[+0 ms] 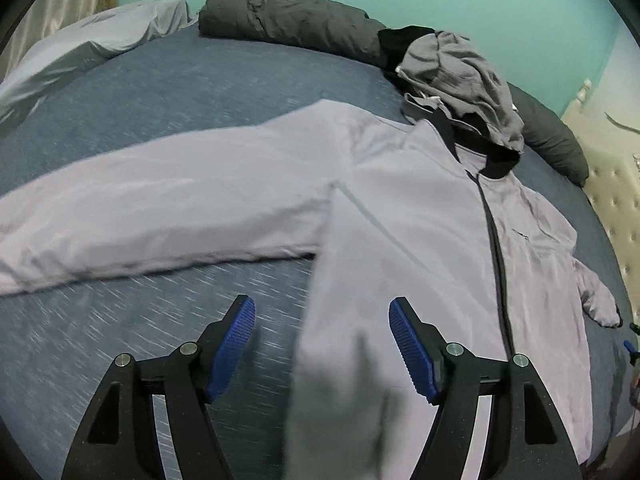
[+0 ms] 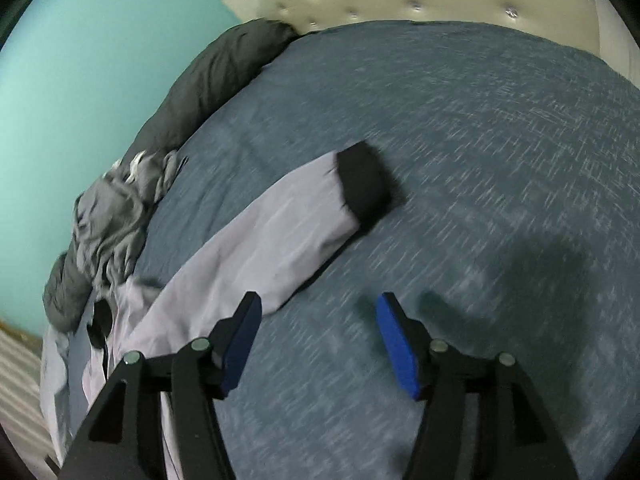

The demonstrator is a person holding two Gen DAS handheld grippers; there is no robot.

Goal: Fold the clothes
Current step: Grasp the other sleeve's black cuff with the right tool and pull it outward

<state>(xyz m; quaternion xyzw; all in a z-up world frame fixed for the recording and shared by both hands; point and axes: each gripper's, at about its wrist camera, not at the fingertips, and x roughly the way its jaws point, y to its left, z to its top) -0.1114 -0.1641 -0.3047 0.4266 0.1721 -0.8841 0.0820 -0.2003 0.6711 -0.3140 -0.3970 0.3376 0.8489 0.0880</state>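
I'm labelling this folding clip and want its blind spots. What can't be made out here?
- Jacket hem: left wrist view, blurred, cut off by the bottom edge.
- Left sleeve cuff: cut off at that view's left edge.
- Grey garment: right wrist view, crumpled; type unclear.

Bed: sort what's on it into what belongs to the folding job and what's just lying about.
For the job:
- lilac jacket, spread flat, zip up
- its sleeve with the black cuff
- left claw and right claw, both open, gripping nothing

Lying about:
- crumpled grey garment, possibly next to fold
- dark rolled quilt
- grey pillow
- blue bedspread
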